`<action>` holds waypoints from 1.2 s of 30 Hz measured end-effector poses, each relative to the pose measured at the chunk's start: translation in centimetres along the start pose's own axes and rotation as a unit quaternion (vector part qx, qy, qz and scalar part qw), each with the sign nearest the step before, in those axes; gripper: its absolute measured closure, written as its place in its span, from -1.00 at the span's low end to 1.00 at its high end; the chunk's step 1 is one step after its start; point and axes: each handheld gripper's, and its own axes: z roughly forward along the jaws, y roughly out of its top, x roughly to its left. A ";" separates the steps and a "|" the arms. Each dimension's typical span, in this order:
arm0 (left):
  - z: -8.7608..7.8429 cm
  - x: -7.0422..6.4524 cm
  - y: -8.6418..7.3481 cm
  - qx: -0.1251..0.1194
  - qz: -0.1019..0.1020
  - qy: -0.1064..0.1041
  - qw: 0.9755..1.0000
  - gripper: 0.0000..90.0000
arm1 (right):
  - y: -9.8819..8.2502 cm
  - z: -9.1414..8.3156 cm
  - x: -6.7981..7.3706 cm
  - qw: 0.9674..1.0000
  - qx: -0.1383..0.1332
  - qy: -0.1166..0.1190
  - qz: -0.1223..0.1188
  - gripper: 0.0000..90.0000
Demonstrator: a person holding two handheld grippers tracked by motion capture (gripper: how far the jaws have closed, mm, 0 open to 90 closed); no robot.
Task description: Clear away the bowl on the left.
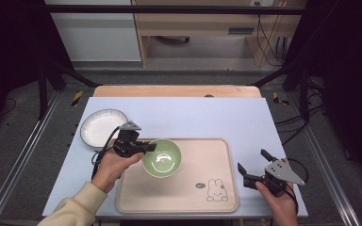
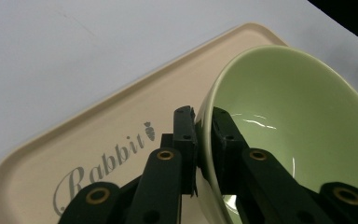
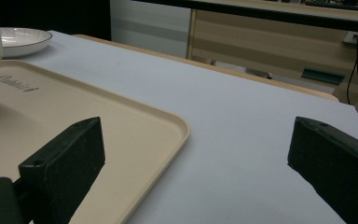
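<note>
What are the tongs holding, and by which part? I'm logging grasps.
The left tongs are shut on the green bowl, pinching its rim, one jaw inside and one outside. The right tongs are open and hold nothing.

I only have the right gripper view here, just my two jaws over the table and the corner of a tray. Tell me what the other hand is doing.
Observer: The left tool is shut on the rim of a green bowl, one jaw inside the wall and one outside, as the left gripper view shows.
Operator: Where is that bowl?
Observer: Over the left part of the beige tray; I can't tell whether it rests on it or is lifted.
Operator: And my own tool?
Observer: The right tool is open, off the tray's right edge above the blue-white table cover.
Operator: Anything else out there?
Observer: A white plate sits left of the tray, beyond the left hand.
</note>
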 end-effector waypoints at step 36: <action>1.7 -1.0 -1.0 0.019 -0.010 -0.031 0.999 0.82 | 0.0 0.1 0.0 1.000 0.004 0.002 -0.004 -0.90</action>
